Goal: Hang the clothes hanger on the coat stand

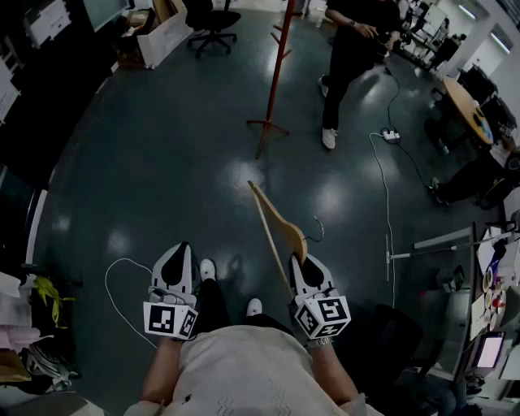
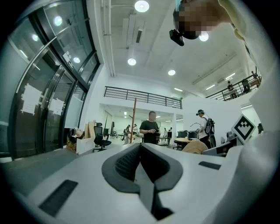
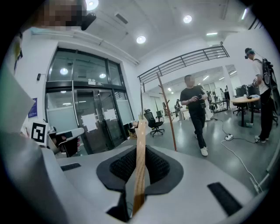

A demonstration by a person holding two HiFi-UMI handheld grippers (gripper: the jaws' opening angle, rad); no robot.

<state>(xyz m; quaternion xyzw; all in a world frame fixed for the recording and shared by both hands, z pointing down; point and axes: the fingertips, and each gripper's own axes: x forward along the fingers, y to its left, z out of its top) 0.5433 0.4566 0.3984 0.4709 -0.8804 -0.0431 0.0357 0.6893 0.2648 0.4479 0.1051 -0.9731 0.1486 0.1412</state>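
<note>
My right gripper (image 1: 302,262) is shut on a wooden clothes hanger (image 1: 276,221), which sticks up and away from the jaws with its metal hook (image 1: 314,230) to the right. In the right gripper view the hanger (image 3: 140,166) runs as a thin wooden edge between the closed pads. The red-brown coat stand (image 1: 278,69) rises from the dark floor well ahead of me; its pole (image 3: 167,113) shows in the right gripper view and its pole (image 2: 134,120) shows far off in the left gripper view. My left gripper (image 1: 178,258) is shut and holds nothing, down at my left side.
A person in black (image 1: 349,57) stands right of the coat stand, next to a power strip (image 1: 390,135) and a cable on the floor. An office chair (image 1: 210,24) is at the far left, desks (image 1: 467,106) at the right. A white cable (image 1: 122,272) lies by my left foot.
</note>
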